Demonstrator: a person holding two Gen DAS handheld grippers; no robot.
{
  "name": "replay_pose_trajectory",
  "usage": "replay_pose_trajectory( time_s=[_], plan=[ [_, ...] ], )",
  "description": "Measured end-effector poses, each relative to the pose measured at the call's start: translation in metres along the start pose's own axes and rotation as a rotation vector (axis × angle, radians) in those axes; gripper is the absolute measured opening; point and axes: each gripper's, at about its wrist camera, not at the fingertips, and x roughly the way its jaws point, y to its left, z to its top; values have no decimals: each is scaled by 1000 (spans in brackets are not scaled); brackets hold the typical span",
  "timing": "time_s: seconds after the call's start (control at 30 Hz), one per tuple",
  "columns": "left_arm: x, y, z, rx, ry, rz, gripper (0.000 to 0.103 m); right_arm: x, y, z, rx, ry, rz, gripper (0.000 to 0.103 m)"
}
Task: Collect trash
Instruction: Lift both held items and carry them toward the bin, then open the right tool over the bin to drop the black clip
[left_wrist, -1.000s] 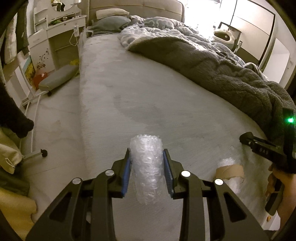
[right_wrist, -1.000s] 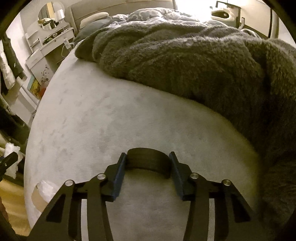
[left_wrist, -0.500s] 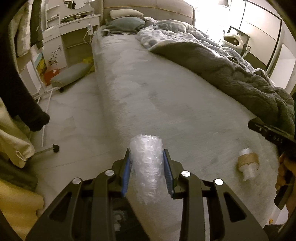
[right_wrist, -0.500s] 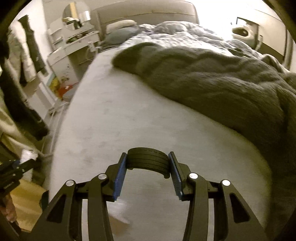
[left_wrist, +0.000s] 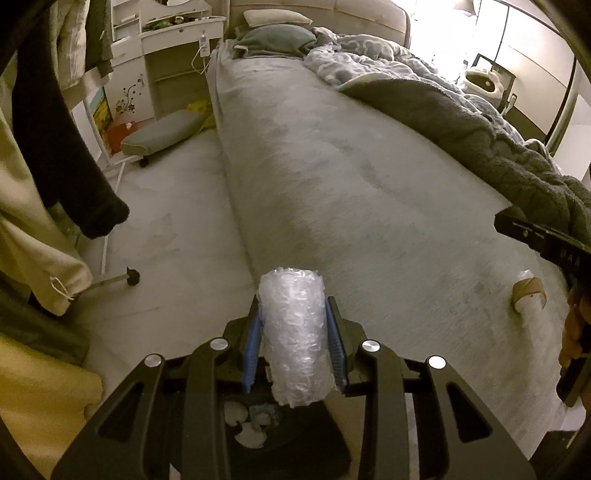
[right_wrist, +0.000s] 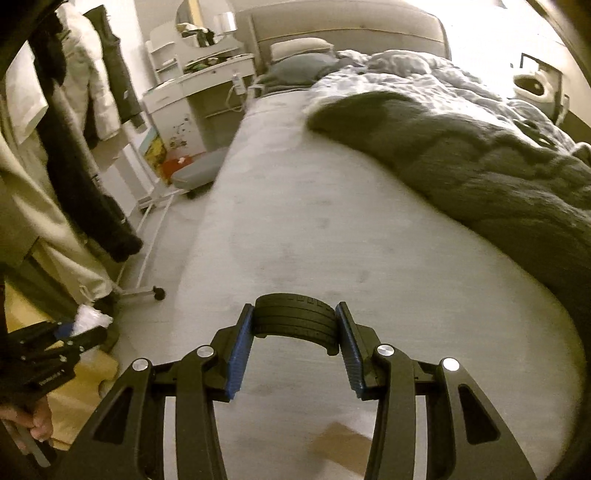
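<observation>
The left tongs (left_wrist: 293, 345) are clamped on a roll of bubble wrap (left_wrist: 293, 332), its clear, crinkled body standing up between the blue pads (left_wrist: 253, 341) and poking out past their tips. Below the tongs, at the near edge of the left wrist view, a dark bin (left_wrist: 280, 435) shows some white scraps inside. The roll hangs over the near left edge of the bed (left_wrist: 351, 192), above the strip of pale floor (left_wrist: 177, 236) that runs beside it.

The right tongs (right_wrist: 295, 332) grip a black curved piece (right_wrist: 295, 319), ribbed like a section of a ring, pinched by its two ends between the pads (right_wrist: 240, 350). It is held over the bare grey sheet.

On the bed, near its right side, lies a cardboard tube (left_wrist: 527, 293) with white plastic stuffed through it, apart from both tongs. A dark fleece blanket (left_wrist: 491, 147) is heaped along the far right of the bed, with pillows (left_wrist: 275, 37) at the headboard. Clothes (left_wrist: 55, 140) hang at the left, and a white dressing table (left_wrist: 166, 48) stands in the far left corner.
</observation>
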Motion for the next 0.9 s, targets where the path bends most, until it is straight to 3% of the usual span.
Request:
replay_pose_trajectory(
  time_s=[0.37, 0.9],
  plan=[
    [7, 34, -26, -27, 64, 3, 35, 9, 66, -1, -94, 13, 90, 44],
    [44, 72, -89, -91, 272, -48, 35, 41, 157, -27, -229, 112, 217, 44]
  ],
)
